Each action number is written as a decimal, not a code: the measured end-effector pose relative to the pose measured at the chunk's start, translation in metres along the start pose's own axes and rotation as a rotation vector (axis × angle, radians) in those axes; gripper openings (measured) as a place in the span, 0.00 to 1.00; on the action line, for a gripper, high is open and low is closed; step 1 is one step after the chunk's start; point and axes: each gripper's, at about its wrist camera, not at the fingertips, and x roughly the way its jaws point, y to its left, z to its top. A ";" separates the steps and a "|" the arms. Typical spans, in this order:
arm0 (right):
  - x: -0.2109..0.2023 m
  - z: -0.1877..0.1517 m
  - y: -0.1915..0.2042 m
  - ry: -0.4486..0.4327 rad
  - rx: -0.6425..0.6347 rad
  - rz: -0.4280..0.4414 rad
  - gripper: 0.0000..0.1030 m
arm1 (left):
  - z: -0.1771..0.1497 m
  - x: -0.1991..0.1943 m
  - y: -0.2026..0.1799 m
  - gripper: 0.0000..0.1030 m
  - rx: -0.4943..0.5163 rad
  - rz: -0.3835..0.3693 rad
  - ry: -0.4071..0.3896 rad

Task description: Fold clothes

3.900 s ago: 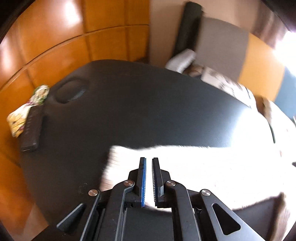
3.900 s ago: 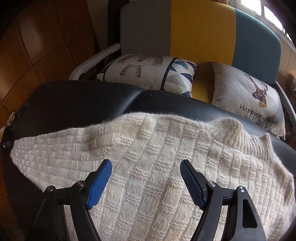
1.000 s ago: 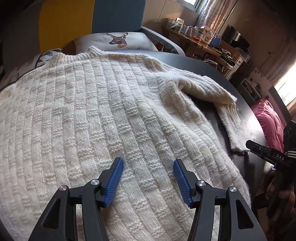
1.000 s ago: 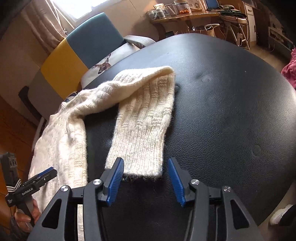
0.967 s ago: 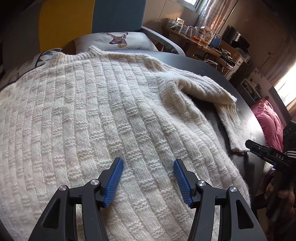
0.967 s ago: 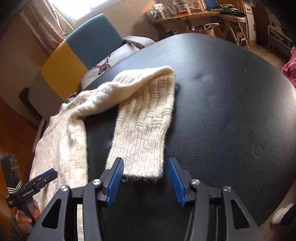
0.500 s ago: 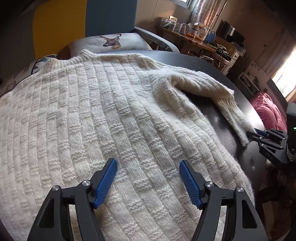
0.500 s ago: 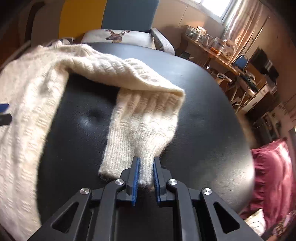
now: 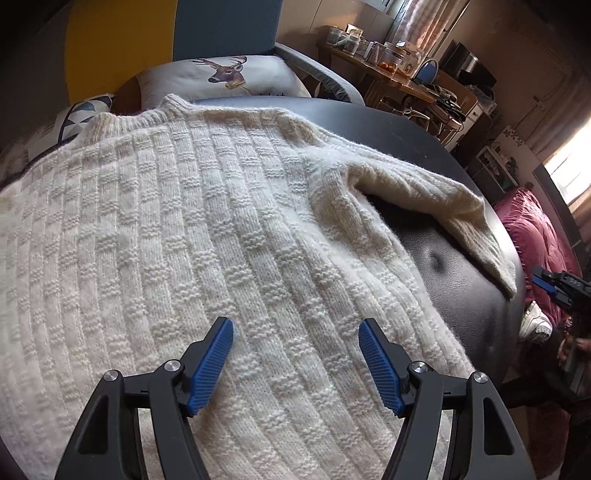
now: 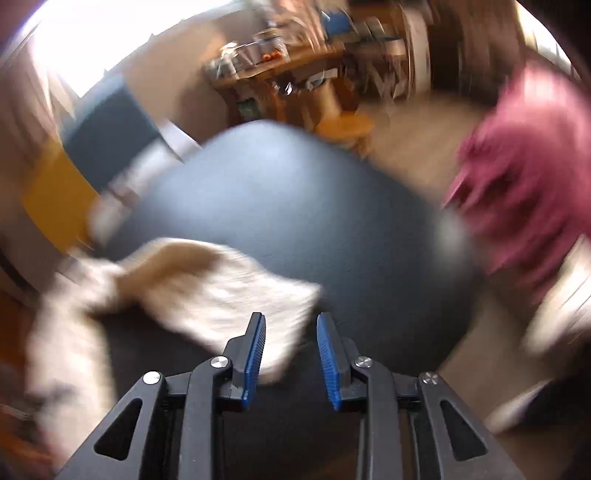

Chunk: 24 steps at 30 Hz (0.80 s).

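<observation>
A cream knit sweater (image 9: 192, 229) lies spread on the black padded table (image 9: 476, 302). Its right sleeve (image 9: 417, 188) bends back toward the near edge and ends in a cuff (image 9: 498, 266). My left gripper (image 9: 295, 332) hovers open over the sweater's body with nothing between its fingers. In the right wrist view, which is smeared by motion, my right gripper (image 10: 291, 332) stands open. The cuff (image 10: 229, 295) lies just ahead and left of it, its corner behind the left finger (image 10: 255, 350). In the left wrist view the right gripper (image 9: 550, 286) is beside the table's edge, apart from the cuff.
A sofa with a yellow and blue back (image 9: 155, 33) and a deer pillow (image 9: 221, 77) stands behind the table. A cluttered wooden desk (image 9: 399, 74) is at the far right. A magenta blanket (image 9: 535, 229) and a white shoe (image 9: 533, 321) lie beyond the table's right edge.
The right gripper, shut on the sleeve cuff half a second ago, has opened and swung quickly, so the cuff now sits to its left. The left gripper's fingers have spread a little wider over the sweater.
</observation>
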 end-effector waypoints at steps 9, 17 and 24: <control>0.033 -0.055 -0.031 -0.019 0.487 0.278 0.32 | -0.006 0.006 0.003 0.69 0.028 0.002 0.006; 0.052 -0.042 -0.008 -0.272 0.569 0.119 0.30 | -0.010 0.002 0.019 0.70 -0.023 -0.085 -0.018; 0.050 -0.024 0.000 -0.325 0.495 -0.016 0.30 | -0.018 -0.001 0.020 0.71 0.016 -0.108 -0.042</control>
